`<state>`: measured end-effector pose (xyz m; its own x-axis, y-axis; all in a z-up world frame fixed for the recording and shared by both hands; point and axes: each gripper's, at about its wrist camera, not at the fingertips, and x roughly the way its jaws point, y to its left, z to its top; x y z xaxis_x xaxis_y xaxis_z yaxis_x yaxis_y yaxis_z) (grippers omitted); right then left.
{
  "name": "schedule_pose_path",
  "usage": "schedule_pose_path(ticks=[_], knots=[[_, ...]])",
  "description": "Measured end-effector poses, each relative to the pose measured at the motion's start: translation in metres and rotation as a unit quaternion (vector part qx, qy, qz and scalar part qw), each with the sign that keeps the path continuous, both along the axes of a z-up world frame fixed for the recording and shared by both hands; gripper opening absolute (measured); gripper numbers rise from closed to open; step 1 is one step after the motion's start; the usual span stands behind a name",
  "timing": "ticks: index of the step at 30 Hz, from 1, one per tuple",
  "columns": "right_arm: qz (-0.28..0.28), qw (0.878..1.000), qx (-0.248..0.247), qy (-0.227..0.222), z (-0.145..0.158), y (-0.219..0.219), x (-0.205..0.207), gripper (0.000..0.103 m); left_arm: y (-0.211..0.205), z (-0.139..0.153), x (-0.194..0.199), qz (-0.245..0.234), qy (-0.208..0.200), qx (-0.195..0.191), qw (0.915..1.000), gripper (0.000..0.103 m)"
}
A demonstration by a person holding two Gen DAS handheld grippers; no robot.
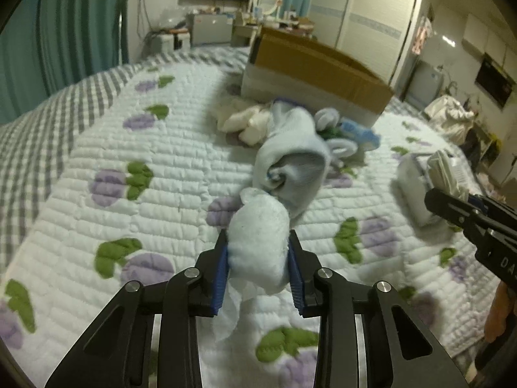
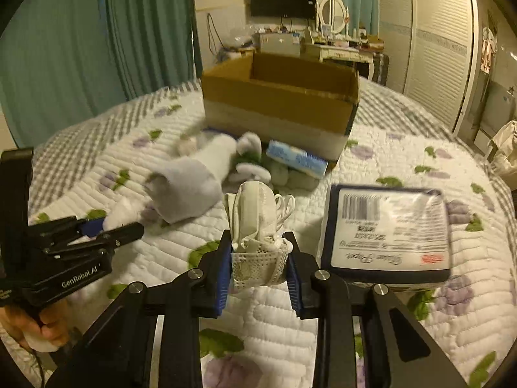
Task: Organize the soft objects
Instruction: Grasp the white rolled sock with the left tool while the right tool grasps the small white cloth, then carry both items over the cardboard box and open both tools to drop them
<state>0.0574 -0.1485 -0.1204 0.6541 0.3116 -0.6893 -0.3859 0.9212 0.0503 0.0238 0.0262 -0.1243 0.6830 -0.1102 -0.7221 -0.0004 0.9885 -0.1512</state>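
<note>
My left gripper [image 1: 258,252] is shut on the end of a pale blue sock [image 1: 258,236], whose rolled body [image 1: 290,165] stretches away over the quilt; in the right wrist view the sock [image 2: 187,184] looks grey-white and the left gripper [image 2: 100,229] is at the left. My right gripper [image 2: 258,258] is shut on a white mesh bundle [image 2: 258,226] with cords, held above the bed; it shows at the right edge of the left wrist view [image 1: 452,203]. More soft items [image 1: 245,119] lie in a pile before an open cardboard box [image 2: 281,97].
A flat plastic-wrapped package [image 2: 387,232] with a barcode label lies on the quilt right of my right gripper. A blue-white packet [image 2: 295,158] leans by the box. The quilted bed [image 1: 129,194] has purple flowers. Green curtains, a dresser and a wardrobe stand beyond.
</note>
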Motion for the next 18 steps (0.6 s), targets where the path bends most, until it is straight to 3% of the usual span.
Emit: schedule_pose_path(ticks=[9, 13, 18], knots=[[0.010, 0.998, 0.018, -0.053, 0.063, -0.011, -0.022, 0.029, -0.017, 0.080, -0.016, -0.020, -0.077, 0.008, 0.9968, 0.032], [0.002, 0.995, 0.040, -0.090, 0.101, -0.020, -0.011, 0.029, -0.031, 0.119, 0.004, -0.039, -0.114, 0.024, 0.9925, 0.032], [-0.003, 0.991, 0.052, -0.122, 0.149, -0.025, 0.030, 0.029, -0.042, 0.152, 0.045, -0.050, -0.144, 0.034, 0.9877, 0.032]])
